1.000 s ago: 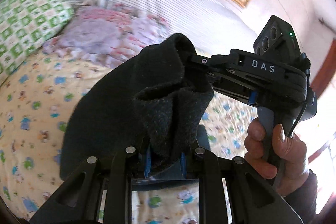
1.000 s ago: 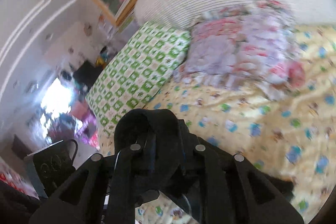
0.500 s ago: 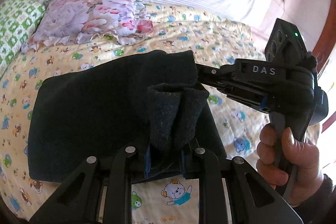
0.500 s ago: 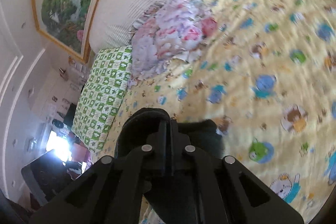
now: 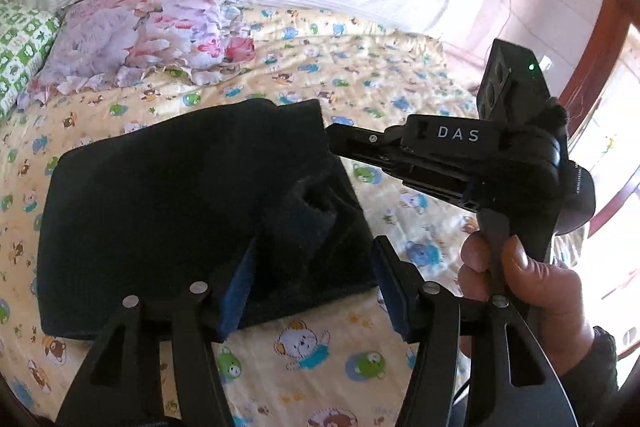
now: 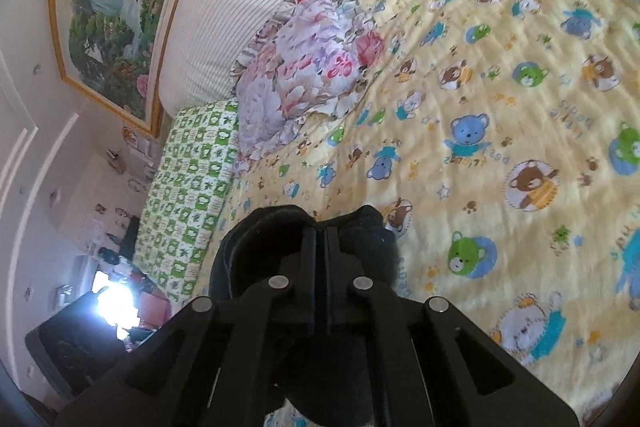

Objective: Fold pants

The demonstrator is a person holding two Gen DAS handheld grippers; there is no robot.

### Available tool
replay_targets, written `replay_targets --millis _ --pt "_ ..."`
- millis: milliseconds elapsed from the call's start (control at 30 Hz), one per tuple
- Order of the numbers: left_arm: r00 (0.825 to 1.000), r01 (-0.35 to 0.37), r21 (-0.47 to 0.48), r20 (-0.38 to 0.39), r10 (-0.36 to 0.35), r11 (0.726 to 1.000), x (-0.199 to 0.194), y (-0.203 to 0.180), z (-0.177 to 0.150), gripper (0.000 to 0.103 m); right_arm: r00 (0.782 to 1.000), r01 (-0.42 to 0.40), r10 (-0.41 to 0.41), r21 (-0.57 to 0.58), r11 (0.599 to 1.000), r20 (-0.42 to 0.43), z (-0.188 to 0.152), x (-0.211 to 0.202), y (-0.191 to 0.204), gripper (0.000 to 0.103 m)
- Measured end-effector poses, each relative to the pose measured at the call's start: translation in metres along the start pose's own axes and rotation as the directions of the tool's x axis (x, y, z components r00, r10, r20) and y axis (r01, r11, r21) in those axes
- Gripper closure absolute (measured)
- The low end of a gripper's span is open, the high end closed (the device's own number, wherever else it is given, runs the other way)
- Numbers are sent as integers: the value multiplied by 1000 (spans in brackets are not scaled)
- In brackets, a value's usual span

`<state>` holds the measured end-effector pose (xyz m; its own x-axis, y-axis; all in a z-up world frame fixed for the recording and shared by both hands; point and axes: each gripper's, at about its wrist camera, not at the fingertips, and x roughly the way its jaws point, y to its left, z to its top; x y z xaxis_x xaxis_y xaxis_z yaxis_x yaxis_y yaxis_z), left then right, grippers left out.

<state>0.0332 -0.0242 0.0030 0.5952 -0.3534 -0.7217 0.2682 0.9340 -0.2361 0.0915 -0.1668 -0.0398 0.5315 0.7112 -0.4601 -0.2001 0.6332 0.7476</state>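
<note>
Pants (image 5: 168, 211) folded, long axis left-right, on bedsheet (image 5: 360, 83)

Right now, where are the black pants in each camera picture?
Left wrist view: pants fill the middle, lying folded on the bedsheet.
Right wrist view: only a dark bunch of pants at bottom centre, around the fingers.
Shared landmark: the flowery pillow lies beyond the pants in both.
</note>
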Motion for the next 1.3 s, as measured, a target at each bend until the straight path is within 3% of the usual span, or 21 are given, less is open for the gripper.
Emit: replay_targets --millis 267,367,400,500,533,667,900,1133,1300 --pt "999 38 -68 39 -35 997 -33 23 -6 40 998 36 -36 5 999 56 -10 -24 12 98" --pt "998 36 -116 52 -30 993 -44 41 -8 40 996 59 -58 -9 998 71 -15 -30 21 91" --pt "998 27 -134 56 -20 991 -47 48 -8 40 994 74 -73 -17 997 76 -16 -31 25 83" --pt "998 5 -187 64 7 982 -53 69 -8 40 989 113 -107 -61 992 99 -21 -35 42 46" --pt "998 -3 -206 66 17 978 -55 77 -8 40 986 137 -126 -91 986 110 -23 -35 51 44" --pt "997 -23 -277 68 43 961 -60 105 -10 39 972 220 -203 -165 961 117 -25 -30 73 38" --pt "994 -47 -367 73 79 929 -71 144 -17 38 963 269 -254 -224 937 94 -34 -13 90 33" --pt "994 -50 -411 68 85 910 -73 164 -24 36 930 368 -349 -272 889 117 -42 -4 100 27" --pt "995 -51 -430 54 82 901 -69 171 -26 35 930 367 -353 -230 901 101 -43 -1 91 26"
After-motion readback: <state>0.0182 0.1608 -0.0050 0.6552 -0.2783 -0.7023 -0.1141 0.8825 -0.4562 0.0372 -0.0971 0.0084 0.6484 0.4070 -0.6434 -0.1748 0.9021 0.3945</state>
